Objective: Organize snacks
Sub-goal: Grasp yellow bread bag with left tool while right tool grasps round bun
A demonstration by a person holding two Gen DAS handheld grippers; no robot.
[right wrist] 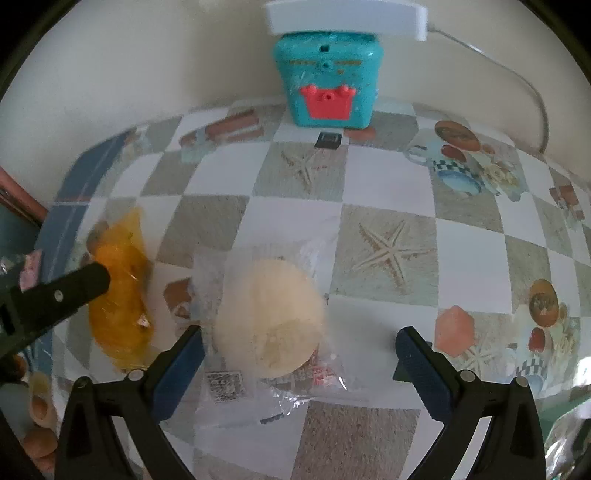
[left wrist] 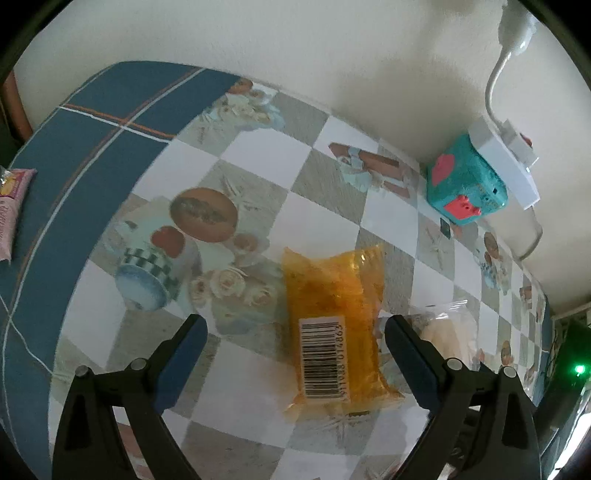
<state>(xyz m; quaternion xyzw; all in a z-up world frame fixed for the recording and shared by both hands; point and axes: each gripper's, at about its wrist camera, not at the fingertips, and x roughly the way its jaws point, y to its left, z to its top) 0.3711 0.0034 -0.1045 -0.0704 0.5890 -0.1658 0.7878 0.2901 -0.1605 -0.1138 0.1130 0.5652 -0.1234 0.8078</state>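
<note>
While both grippers hover above the checkered tablecloth (left wrist: 258,155), nothing held in either. Left gripper (left wrist: 295,332): jaws wide, straddling the orange snack packet (left wrist: 332,295), which lies flat, barcode label up, nearer the right finger than the left. Right gripper (right wrist: 299,345): jaws wide, set around the clear-wrapped pale bun (right wrist: 269,317), also flat on the cloth. Packet and bun side by side, close; wrapper edges near touching, exact gap not discernible.

Risks noted, as judgement:
- Off-centre approach on the orange packet; closing likely to nudge it sideways toward the bun rather than pinch it.
- Glossy film on both items; likely to slip or crumple under the pads, with only loose wrapper caught on the bun.
- Bun soft; hard closing likely to squash it.
- Left gripper finger visible at the edge of the right wrist view, lying over the orange packet; crowding between the two tools, contact possible if both descend together.

Edges and room:
- Wall close behind; teal toy box (right wrist: 327,88) with white power strip (right wrist: 347,16) on top against it, small dark card (right wrist: 328,140) just in front.
- Open cloth ahead and to the right of the bun, also to the left of the packet.
- Blue border marking the left table edge, pink packet (left wrist: 13,214) lying on it, well apart
</note>
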